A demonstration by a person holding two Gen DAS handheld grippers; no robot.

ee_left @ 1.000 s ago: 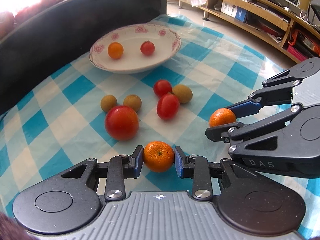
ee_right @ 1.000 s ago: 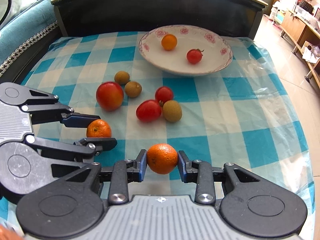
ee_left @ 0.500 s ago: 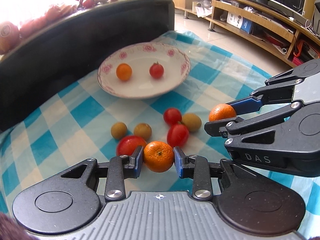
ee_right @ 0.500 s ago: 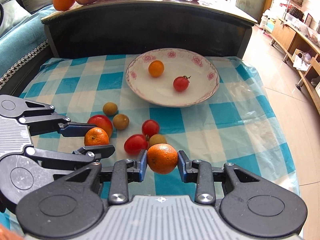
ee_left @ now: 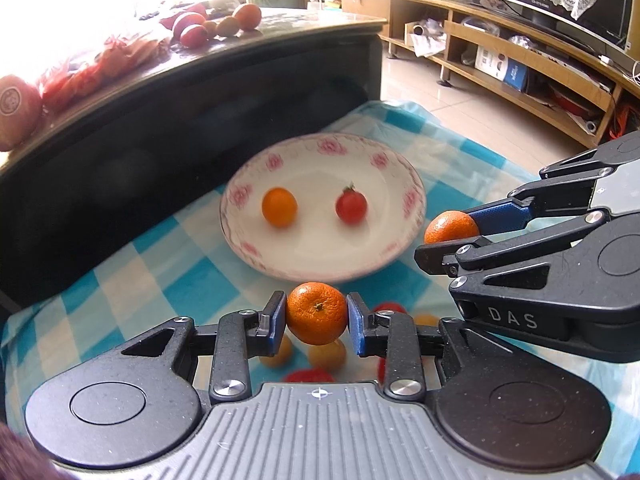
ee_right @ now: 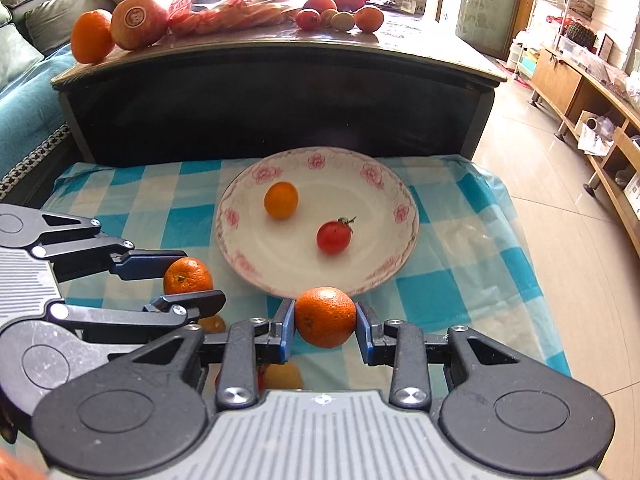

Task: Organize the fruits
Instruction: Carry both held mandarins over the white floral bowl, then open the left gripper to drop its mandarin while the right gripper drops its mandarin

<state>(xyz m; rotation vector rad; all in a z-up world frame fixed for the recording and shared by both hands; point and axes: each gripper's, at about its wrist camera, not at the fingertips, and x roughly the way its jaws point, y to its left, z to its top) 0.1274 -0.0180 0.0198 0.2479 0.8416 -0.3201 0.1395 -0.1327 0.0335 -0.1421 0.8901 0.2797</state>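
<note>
My left gripper [ee_left: 317,314] is shut on a mandarin [ee_left: 316,312], held in the air just short of the near rim of the white floral plate [ee_left: 384,264]. My right gripper [ee_right: 325,318] is shut on a second mandarin [ee_right: 325,316], also just short of the plate [ee_right: 360,284]. In the plate lie a small orange fruit [ee_right: 281,200] and a cherry tomato [ee_right: 333,237]. Each view shows the other gripper from the side: the right one [ee_left: 452,236] and the left one [ee_right: 188,280], each with its mandarin. Loose fruits on the cloth are mostly hidden under the grippers.
The blue-and-white checked cloth [ee_right: 460,292] covers a low surface in front of a dark coffee table [ee_right: 280,92] loaded with fruit and bags. Tiled floor [ee_right: 560,208] and a wooden TV shelf [ee_left: 520,76] lie to the right.
Both grippers have risen and moved forward toward the plate, each still holding its mandarin. The loose fruits on the cloth have slid out of sight beneath them.
</note>
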